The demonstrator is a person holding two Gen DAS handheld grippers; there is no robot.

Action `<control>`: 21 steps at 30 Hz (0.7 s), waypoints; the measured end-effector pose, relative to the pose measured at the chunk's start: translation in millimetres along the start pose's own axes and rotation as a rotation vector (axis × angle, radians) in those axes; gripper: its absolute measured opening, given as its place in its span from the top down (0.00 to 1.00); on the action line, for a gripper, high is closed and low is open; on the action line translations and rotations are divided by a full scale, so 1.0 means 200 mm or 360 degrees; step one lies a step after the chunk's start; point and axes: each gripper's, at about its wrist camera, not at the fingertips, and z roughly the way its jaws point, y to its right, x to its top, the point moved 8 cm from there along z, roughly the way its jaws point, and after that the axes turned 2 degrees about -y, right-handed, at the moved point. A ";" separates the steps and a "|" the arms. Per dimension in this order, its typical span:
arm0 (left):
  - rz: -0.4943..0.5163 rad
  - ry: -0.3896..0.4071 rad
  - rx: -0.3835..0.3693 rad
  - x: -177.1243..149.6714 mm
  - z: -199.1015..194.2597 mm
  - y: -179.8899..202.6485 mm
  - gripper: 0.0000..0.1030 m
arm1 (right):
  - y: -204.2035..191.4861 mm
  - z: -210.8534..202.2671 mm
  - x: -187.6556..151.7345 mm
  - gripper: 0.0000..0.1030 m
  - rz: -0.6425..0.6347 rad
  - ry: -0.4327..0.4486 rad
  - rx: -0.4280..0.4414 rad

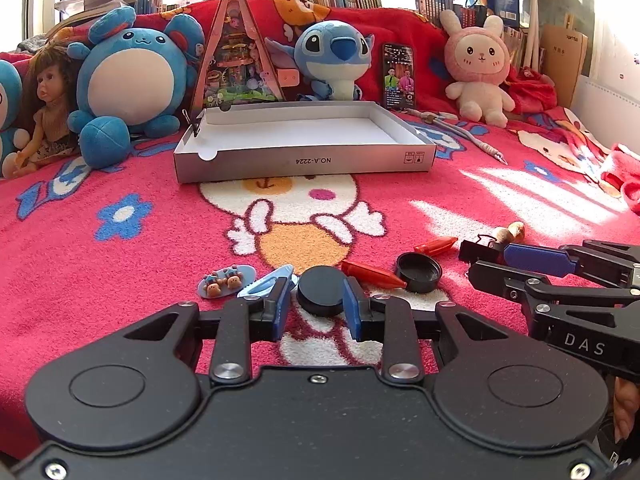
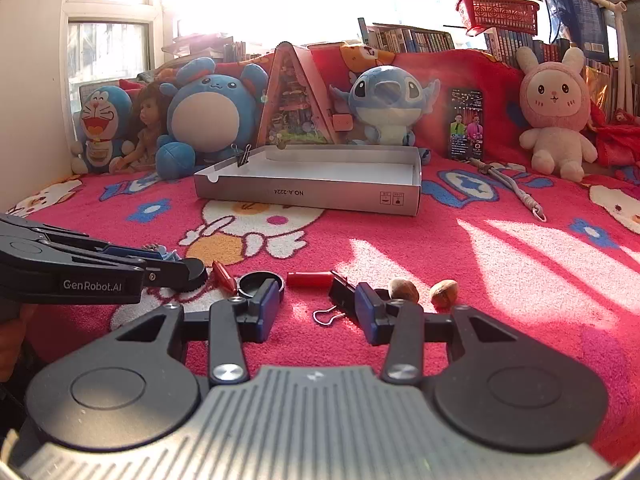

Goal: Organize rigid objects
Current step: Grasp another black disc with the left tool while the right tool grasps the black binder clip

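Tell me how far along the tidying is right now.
Barely started: the white tray holds nothing except a binder clip on its rim. The left gripper is closed around a black round lid. The right gripper is open. Walnuts, red pieces and hair clips remain on the blanket.

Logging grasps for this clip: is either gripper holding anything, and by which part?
The left gripper has its fingers at the sides of the black round lid; whether they pinch it cannot be told. The right gripper is open, holding nothing.

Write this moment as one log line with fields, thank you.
left tongs: closing around round black plastic lid | right tongs: open, beside black metal binder clip | shallow white cardboard box: empty
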 end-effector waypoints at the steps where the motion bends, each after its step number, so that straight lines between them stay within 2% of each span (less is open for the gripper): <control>1: 0.0004 0.0002 -0.0003 0.00 0.00 0.00 0.72 | 0.01 0.01 0.00 0.53 0.0019 -0.0011 -0.0002; 12: 0.0009 -0.0027 -0.0002 0.00 0.06 0.01 0.71 | 0.17 0.08 -0.01 0.43 0.0366 -0.0109 0.0026; 15: 0.0012 -0.0023 0.0003 0.00 0.07 0.01 0.71 | 0.19 0.10 0.00 0.43 0.0393 -0.0110 -0.0028; 21: 0.0004 -0.0018 0.0009 0.01 0.08 0.01 0.70 | 0.16 0.16 0.02 0.37 0.0353 -0.0121 -0.0077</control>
